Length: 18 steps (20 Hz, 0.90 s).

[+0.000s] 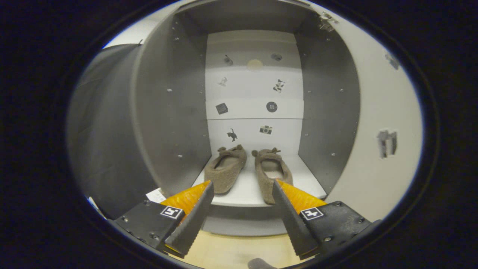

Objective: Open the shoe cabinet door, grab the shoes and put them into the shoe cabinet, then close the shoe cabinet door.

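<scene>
Straight ahead of the camera, at twelve o'clock, stands the open shoe cabinet (254, 112), a grey box with a pale back wall and a white bottom shelf (246, 192). On that shelf sit the shoes (247, 169), a pair of fuzzy brown slippers lying side by side with their toes toward the back wall. Small dark picture stickers (248, 129) dot the back wall above them. The gripper (242, 186) reaches in from six o'clock with its two fingers spread wide apart and nothing held between them. One fingertip lies at about seven o'clock from the pair, overlapping the heel of the left slipper in this view; the other, at about five o'clock, overlaps the heel of the right slipper. Whether either tip actually touches a slipper cannot be told. The cabinet door (104, 127) hangs open at nine o'clock, a dark grey panel. A white wall (377, 123) runs along three o'clock, and pale wooden floor (239, 248) shows beneath the fingers.
</scene>
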{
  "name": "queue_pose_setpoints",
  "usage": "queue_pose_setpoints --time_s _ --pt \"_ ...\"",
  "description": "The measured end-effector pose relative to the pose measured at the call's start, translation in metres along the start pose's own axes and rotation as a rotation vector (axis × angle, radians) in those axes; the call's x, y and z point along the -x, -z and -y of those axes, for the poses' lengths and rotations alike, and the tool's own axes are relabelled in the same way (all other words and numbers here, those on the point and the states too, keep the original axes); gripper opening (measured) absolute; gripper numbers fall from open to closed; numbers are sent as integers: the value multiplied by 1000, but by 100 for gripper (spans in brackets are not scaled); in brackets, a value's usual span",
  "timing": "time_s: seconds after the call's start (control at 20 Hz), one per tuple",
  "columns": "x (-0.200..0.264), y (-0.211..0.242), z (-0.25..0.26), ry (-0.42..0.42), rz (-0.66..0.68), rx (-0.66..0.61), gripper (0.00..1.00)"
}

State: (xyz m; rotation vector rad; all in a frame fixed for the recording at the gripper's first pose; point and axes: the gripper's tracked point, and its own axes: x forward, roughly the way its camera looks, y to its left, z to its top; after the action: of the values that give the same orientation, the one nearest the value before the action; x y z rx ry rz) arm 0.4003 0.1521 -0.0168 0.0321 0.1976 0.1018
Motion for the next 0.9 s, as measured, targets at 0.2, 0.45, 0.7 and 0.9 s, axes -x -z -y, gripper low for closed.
queue_pose_setpoints --time_s 0.2,0.45,0.7,0.9 --pt "74 7 4 16 56 -17 99" --pt "162 19 18 37 98 -55 100" --pt "236 34 49 60 115 -69 100" --pt "286 47 87 88 121 -66 100"
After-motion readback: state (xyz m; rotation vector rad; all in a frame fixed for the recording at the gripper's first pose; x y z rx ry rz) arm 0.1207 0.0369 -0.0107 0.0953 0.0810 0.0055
